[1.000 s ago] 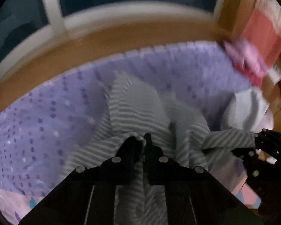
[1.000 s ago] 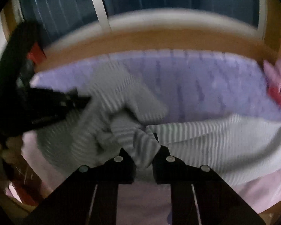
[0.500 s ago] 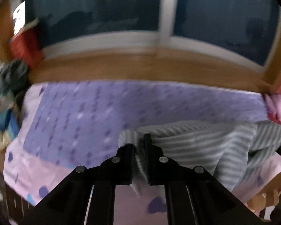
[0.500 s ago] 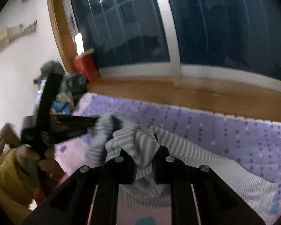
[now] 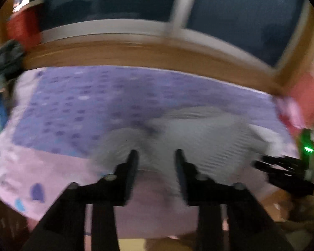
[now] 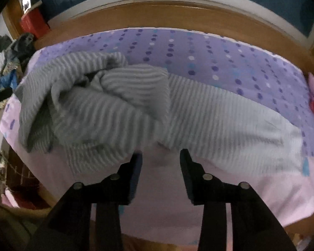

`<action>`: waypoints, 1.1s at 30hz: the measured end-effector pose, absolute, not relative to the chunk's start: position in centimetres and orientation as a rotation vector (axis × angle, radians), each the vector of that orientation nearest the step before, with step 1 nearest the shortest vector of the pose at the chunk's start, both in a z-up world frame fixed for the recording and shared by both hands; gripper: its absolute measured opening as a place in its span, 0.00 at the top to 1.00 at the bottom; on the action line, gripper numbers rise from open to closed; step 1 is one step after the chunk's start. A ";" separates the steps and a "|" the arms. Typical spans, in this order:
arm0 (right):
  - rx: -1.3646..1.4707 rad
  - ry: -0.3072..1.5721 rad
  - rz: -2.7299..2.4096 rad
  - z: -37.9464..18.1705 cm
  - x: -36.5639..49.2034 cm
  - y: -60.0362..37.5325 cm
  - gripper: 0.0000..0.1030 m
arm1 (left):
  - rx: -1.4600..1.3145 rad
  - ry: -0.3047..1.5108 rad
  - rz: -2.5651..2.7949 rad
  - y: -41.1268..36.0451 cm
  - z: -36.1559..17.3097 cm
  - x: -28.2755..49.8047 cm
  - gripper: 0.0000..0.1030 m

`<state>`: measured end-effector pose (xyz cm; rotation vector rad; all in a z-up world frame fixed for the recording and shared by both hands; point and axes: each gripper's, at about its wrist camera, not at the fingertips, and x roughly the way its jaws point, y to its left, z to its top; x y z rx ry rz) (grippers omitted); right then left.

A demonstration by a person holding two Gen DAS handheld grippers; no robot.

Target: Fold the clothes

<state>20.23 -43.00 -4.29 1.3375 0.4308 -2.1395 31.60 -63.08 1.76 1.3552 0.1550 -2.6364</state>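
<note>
Past the left finger of the right gripper (image 6: 159, 153), the grey striped garment (image 6: 119, 108) lies bunched on the bed cover (image 6: 198, 50), one layer thrown over another, perhaps a sleeve or side brought inward, though the heap is too rumpled to tell. Ahead of and between the fingers its near hem sits just beyond the tips, touching neither. Beyond the right finger the cloth runs out flatter across the cover.

Both tools are spread wide and hold nothing. The left gripper (image 5: 156, 151) likewise hovers with its tips just short of the garment's edge, the view blurred.

The garment rests loose on the bed, partly doubled, not a neat fold. Open fingers at the hem would suit either picking a new edge or letting one go.
</note>
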 end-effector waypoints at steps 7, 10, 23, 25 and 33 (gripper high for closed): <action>1.119 0.462 -2.203 0.3 23.9 -43.8 0.47 | 1.408 -0.053 -2.786 -58.7 1.3 31.9 0.59; 1.026 0.571 -2.175 0.1 24.8 -46.4 0.45 | 1.478 -0.166 -2.853 -57.5 -0.1 30.9 0.59; 1.111 0.459 -2.172 -3.6 23.1 -50.3 0.79 | 1.568 -0.159 -2.771 -58.9 -4.5 28.5 0.68; 1.101 0.392 -2.207 -2.9 23.1 -49.3 0.85 | 1.535 -0.131 -2.785 -59.6 -3.6 28.7 0.84; 0.928 0.174 -2.464 3.8 22.6 -42.5 0.87 | 1.208 0.058 -2.646 -67.8 2.4 29.0 0.91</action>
